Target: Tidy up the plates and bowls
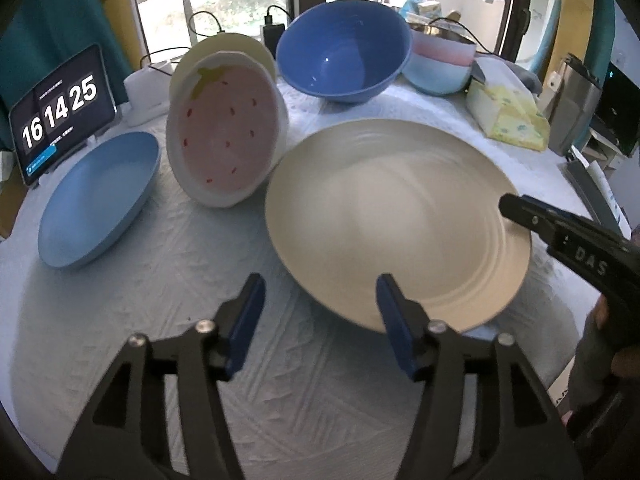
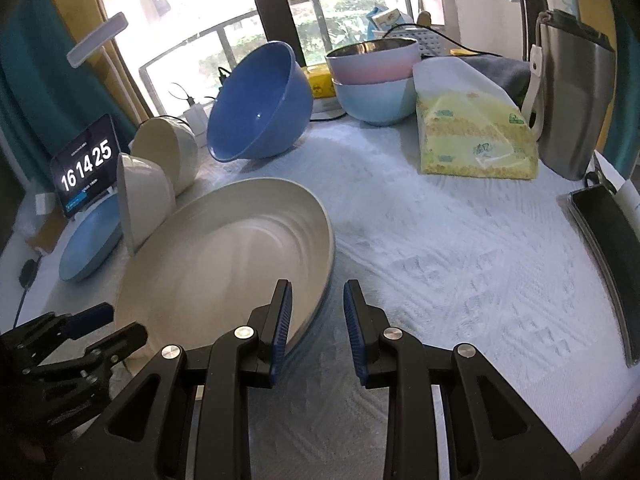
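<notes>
Where the white embossed tablecloth runs back to the window, clutter lines the far edge: a tablet clock at far left, a yellow tissue pack and a brushed-metal container on the right, a dark flat device at the right rim. Cables and a charger sit behind the dishes.

Dishes, left to right in the left wrist view: a shallow light blue dish lying flat; a strawberry-print plate propped on edge, pink face toward the camera, with a cream bowl tipped behind it; a deep blue bowl tilted on its side; a pink bowl with a metal lining nested in a pale blue bowl. Nearest is a large cream plate, round, matte, with concentric ridges on its rim; it looks tilted, its near edge raised off the cloth.

Right gripper: jaws moderately apart, not closed. Its left blue ribbed pad lies over the cream plate's near rim, the other pad outside it above the cloth; whether either pad touches the plate I cannot tell. In the left wrist view one black finger of this gripper reaches over the plate's right edge.

Left gripper: spread wide, holding nothing, hovering over bare cloth just beside the plate's near-left edge. Its right pad overlaps the plate rim in view; contact unclear.
</notes>
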`<state>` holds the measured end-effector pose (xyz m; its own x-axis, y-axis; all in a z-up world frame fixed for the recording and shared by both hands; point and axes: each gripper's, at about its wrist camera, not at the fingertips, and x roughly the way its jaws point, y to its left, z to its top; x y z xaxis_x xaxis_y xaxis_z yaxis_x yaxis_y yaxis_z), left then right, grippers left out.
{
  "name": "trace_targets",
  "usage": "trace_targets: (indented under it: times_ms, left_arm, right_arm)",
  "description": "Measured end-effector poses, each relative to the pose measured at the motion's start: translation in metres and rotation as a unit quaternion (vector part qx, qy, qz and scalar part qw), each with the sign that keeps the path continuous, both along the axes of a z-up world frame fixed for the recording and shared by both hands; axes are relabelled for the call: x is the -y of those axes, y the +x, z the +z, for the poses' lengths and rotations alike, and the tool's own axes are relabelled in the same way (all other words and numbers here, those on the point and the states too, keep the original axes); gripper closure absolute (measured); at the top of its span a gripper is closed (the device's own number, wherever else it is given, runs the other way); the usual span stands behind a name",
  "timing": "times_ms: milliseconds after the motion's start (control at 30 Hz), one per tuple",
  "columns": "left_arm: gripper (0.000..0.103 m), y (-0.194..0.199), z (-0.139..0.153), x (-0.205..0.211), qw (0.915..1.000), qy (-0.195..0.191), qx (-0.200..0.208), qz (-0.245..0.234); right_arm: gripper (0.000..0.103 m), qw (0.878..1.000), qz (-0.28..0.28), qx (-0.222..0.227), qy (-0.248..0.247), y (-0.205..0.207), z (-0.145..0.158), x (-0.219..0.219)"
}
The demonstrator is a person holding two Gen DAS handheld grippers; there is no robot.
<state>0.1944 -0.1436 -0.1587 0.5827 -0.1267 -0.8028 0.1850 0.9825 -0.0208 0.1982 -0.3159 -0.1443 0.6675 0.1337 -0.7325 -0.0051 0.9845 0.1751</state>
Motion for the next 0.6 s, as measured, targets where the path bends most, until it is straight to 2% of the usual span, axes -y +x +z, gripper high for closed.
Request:
trace_targets:
  times_ms: [233, 600]
  left_arm:
    - [0.039, 0.009, 0.0, -0.026, 0.9985, -0.014, 0.009, 0.053]
    - [0.039, 0.031, -0.009, -0.025, 0.9983, -0.008, 0.02, 0.054]
  right_arm:
    - [0.074, 1.0, -0.008, -0.007, -0.003, 0.011, -0.005, 0.0]
    - [0.072, 1.0, -0.012, -0.019, 0.007, 0.024, -0.016, 0.0]
